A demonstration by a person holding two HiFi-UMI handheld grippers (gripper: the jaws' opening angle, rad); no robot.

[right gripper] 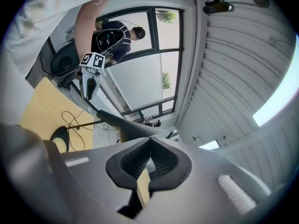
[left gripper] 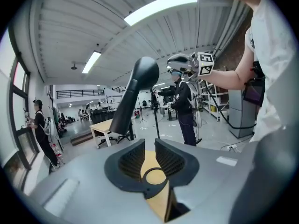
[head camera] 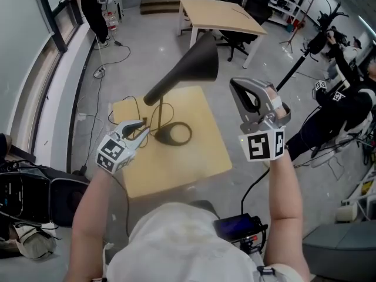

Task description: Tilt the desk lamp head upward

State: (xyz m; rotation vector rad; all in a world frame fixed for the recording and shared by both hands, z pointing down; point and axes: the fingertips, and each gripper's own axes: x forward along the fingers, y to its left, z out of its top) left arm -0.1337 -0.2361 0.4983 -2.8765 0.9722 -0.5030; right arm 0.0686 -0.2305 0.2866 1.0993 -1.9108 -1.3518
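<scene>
A black desk lamp stands on a small wooden table (head camera: 194, 157), with its ring base (head camera: 173, 134) flat on the top. Its cone head (head camera: 197, 60) is raised and flares toward the far right. My left gripper (head camera: 141, 135) sits low beside the thin stem, just left of the base. In the left gripper view its jaws (left gripper: 149, 146) stand a little apart, and only the table top and the ring base (left gripper: 154, 174) show through the gap. My right gripper (head camera: 244, 90) is held up to the right of the lamp head, clear of it. It is shut on nothing (right gripper: 149, 146).
A larger wooden table (head camera: 217, 13) and an office chair stand behind. A person in black (head camera: 343, 98) with tripods is at the right. A black bag (head camera: 35, 192) lies at the left by the windows. Cables run over the floor.
</scene>
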